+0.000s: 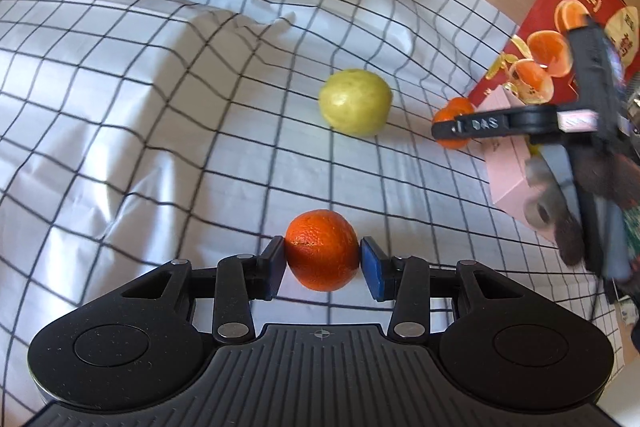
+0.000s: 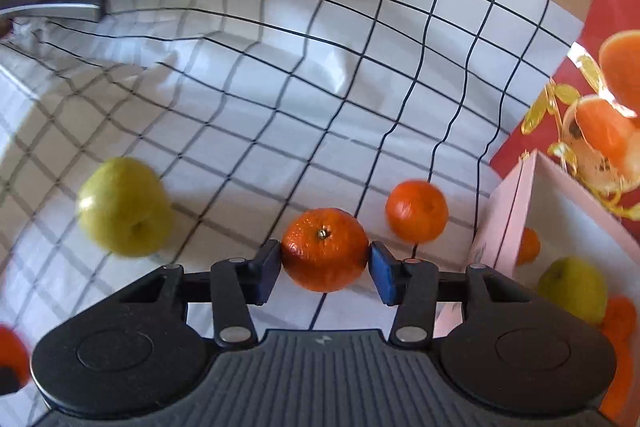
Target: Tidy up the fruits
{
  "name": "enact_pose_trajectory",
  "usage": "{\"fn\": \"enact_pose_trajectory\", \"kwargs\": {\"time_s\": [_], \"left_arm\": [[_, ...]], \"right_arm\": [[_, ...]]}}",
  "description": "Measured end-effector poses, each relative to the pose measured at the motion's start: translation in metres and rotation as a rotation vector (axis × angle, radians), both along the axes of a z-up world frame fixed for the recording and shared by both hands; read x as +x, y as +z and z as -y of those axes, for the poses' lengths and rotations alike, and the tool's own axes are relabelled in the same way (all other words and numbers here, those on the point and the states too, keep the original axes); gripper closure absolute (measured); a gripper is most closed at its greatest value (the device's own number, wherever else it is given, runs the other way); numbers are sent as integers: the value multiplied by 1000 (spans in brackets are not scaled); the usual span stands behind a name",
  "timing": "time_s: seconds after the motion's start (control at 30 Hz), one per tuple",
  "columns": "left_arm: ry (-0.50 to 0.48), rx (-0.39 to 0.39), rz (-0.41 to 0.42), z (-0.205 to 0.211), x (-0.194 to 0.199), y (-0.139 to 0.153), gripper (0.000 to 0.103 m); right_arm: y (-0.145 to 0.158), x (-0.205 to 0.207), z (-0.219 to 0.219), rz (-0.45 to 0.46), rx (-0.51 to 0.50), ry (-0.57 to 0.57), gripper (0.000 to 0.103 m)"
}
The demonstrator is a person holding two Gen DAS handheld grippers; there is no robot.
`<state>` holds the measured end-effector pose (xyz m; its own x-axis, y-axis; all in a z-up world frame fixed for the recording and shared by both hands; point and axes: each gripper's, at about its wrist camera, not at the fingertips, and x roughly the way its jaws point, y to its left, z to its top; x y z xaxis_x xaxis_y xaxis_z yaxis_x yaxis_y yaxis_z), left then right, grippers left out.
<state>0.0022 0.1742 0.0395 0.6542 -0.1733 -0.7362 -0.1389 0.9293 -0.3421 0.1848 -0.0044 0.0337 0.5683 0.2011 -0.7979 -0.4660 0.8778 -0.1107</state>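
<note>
Left gripper clamps a mandarin between both pads, above the grid tablecloth, short of the green apple. Right gripper pinches its own mandarin, stem up, beside the pink box. Third mandarin lies on the cloth between apple and box; box holds another apple plus mandarins

Left gripper bottom centre of its frame, both pads clamped on a mandarin. Right gripper bottom centre too, pads pinching another mandarin, stem up.
</note>
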Motion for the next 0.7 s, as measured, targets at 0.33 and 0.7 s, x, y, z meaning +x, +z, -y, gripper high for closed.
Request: {"fn": "enact_pose_trajectory", "kwargs": {"time_s": [0.33,0.7], "left_arm": [[-168,-3,1,46,22,-2,58],[-267,34,7,83,40,-3,59]], "right_arm": [[22,-109,48,-24,139,76,55],[-5,-159,128,-77,143,-108,54]]}}
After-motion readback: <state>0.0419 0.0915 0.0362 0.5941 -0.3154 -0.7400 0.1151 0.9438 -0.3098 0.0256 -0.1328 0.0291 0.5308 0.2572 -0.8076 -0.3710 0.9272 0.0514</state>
